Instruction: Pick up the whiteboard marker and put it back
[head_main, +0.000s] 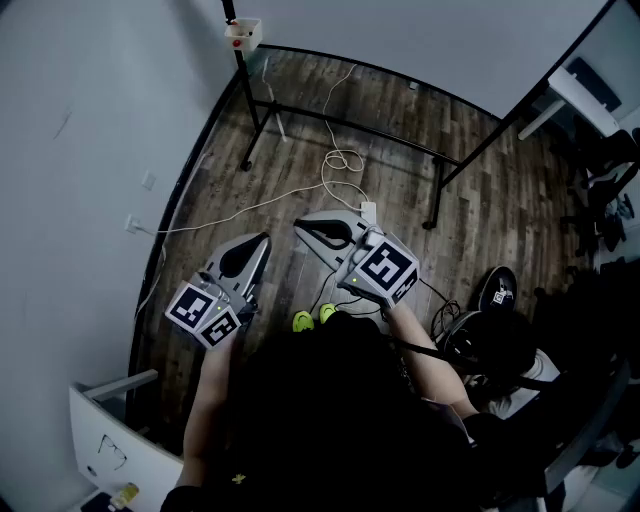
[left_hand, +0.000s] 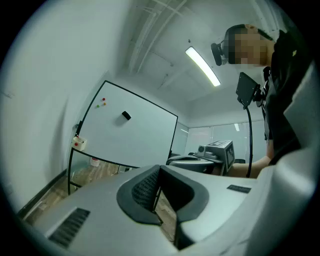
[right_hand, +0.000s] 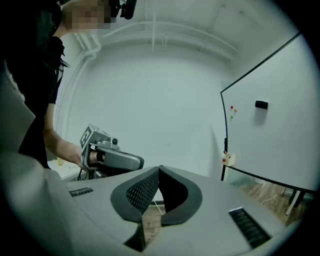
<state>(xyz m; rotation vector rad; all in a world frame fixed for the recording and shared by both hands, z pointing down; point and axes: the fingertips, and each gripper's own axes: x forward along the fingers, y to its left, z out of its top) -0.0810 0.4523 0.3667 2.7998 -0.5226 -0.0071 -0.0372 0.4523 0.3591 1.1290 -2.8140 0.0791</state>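
While the person's hands hold them near the chest, about level and side by side, the left gripper (left_hand: 159, 168) and right gripper (right_hand: 159, 170) each have their jaws pressed together on nothing. Well ahead stands the whiteboard (right_hand: 280, 145), with a small box (right_hand: 229, 159) on its frame. The marker is too small to make out.

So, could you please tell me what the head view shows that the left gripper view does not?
Only the head view shows the yellow-green shoes and the coiled white cable on the floor. Only the left gripper view shows the ceiling light and the black object on the whiteboard. Both show the right tool and the small white box.
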